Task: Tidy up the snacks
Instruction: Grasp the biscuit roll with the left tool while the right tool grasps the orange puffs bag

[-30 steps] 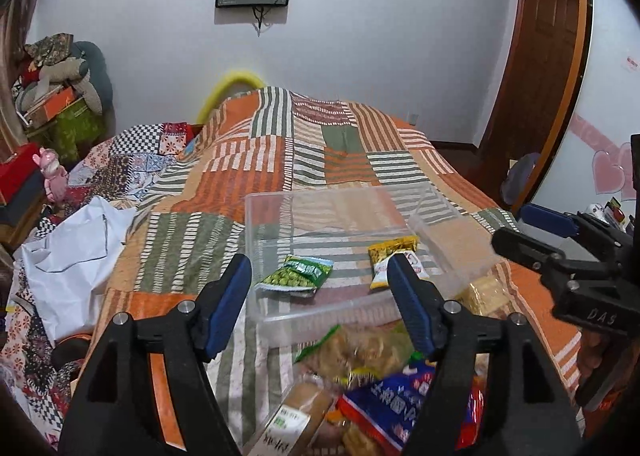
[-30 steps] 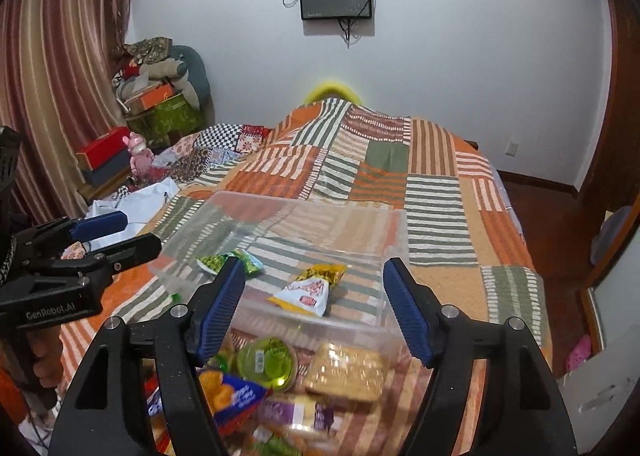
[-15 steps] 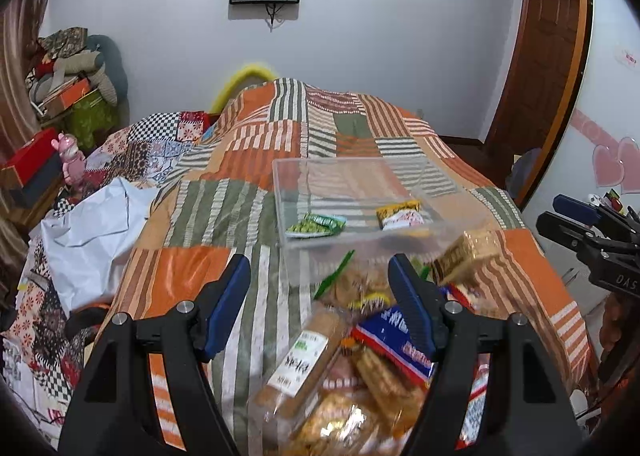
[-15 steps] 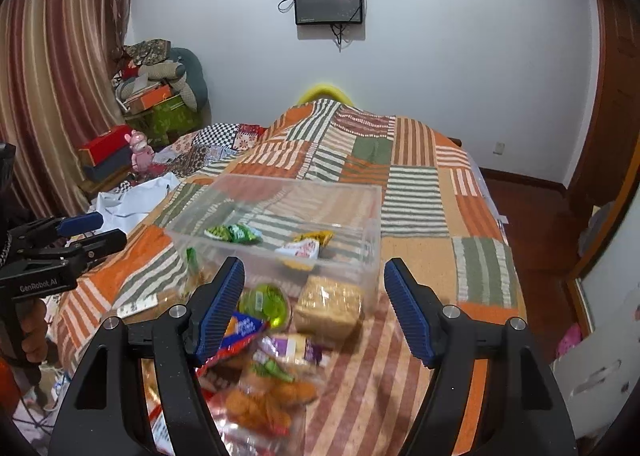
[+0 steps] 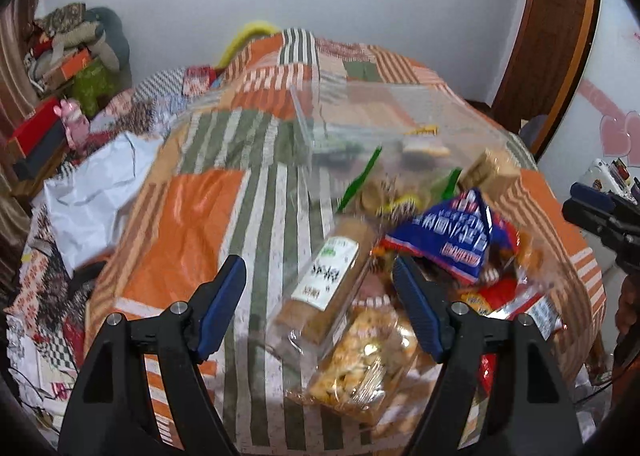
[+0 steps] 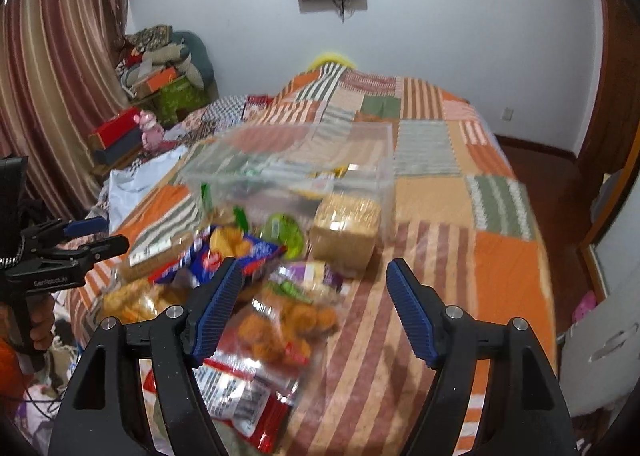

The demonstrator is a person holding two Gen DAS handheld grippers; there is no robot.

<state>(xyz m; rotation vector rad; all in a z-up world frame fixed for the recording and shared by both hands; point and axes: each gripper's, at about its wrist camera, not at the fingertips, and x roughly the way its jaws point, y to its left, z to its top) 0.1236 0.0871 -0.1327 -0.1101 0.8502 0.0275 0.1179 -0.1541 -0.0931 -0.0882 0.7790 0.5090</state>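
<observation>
A clear plastic bin (image 5: 384, 124) (image 6: 304, 168) sits on the patchwork bed with a couple of small snack packs inside. A pile of snacks lies in front of it: a blue bag (image 5: 448, 236) (image 6: 236, 252), a long bread pack (image 5: 328, 280), a square cracker pack (image 6: 344, 228), a green round pack (image 6: 282, 234) and bags of fried snacks (image 5: 360, 360) (image 6: 284, 320). My left gripper (image 5: 320, 308) is open and empty above the pile's left side. My right gripper (image 6: 312, 308) is open and empty above the pile's right side.
The bed's patchwork quilt (image 6: 472, 240) stretches back to the wall. White cloth (image 5: 96, 184) and boxes (image 6: 116, 136) lie at the left. A wooden door (image 5: 556, 32) is at the right. A white cabinet (image 6: 600, 352) stands by the bed's right edge.
Both grippers have pulled back from the bin toward the near end of the bed, so the snack pile now fills the foreground. Both stay open and empty.
</observation>
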